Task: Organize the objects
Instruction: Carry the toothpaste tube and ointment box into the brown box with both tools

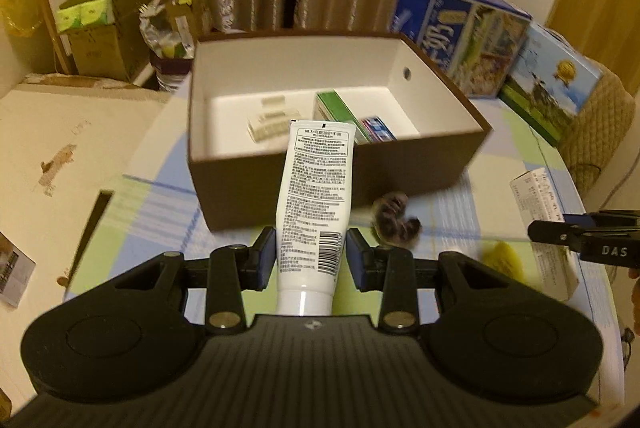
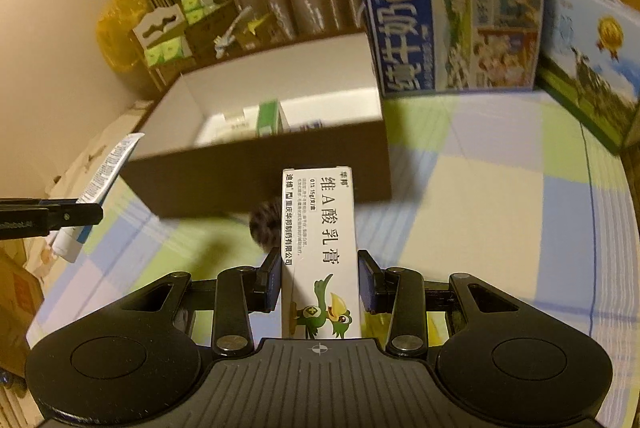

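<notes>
The soft, light white plastic tube (image 1: pixel 312 203) is pinched near its cap by the left tool (image 1: pixel 311 260), and the stiff, light white card box (image 2: pixel 320 252) is squeezed by the right tool (image 2: pixel 319 282), both held before the open brown box (image 1: pixel 320 147).

A white tube (image 1: pixel 314 203) is held cap-down before the open brown box (image 1: pixel 440 163); a white carton (image 2: pixel 320 252) is held near its front wall.

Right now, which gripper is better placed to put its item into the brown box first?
Probably the left gripper: its white tube already points over the near wall of the brown box. The right gripper, holding the small carton, sits further back.
</notes>
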A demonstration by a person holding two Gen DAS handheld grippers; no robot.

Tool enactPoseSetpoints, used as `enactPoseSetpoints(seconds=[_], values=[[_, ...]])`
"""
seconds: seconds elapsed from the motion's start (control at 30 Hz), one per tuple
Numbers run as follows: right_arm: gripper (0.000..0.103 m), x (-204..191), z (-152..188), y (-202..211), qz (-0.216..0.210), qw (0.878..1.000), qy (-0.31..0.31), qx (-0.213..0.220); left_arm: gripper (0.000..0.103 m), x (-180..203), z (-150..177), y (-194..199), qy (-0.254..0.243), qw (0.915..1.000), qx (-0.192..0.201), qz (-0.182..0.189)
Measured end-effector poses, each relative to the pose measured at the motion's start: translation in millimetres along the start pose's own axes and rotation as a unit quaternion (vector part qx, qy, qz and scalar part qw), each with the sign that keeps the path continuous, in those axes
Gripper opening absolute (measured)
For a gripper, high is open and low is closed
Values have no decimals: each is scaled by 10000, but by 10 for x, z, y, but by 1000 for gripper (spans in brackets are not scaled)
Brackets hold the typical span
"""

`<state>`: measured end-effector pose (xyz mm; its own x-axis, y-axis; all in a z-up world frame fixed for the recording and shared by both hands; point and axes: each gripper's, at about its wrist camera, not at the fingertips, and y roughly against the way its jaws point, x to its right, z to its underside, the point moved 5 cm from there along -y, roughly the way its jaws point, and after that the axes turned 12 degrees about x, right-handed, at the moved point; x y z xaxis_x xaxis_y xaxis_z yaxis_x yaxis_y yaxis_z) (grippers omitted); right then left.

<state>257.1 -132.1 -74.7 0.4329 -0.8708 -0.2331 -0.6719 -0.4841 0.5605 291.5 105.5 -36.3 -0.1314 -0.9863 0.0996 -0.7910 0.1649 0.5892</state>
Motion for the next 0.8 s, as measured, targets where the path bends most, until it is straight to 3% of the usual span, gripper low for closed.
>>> enactPoseSetpoints(seconds=[0.4,0.8], values=[[35,-141,-798,-515,-114,9988,175,438,32,-338,-671,-517,143,9987,311,-376],[35,-74,-1194,-1098,-9,9986,270,452,32,-528,-832,-1178,345,9975,-59,-613]])
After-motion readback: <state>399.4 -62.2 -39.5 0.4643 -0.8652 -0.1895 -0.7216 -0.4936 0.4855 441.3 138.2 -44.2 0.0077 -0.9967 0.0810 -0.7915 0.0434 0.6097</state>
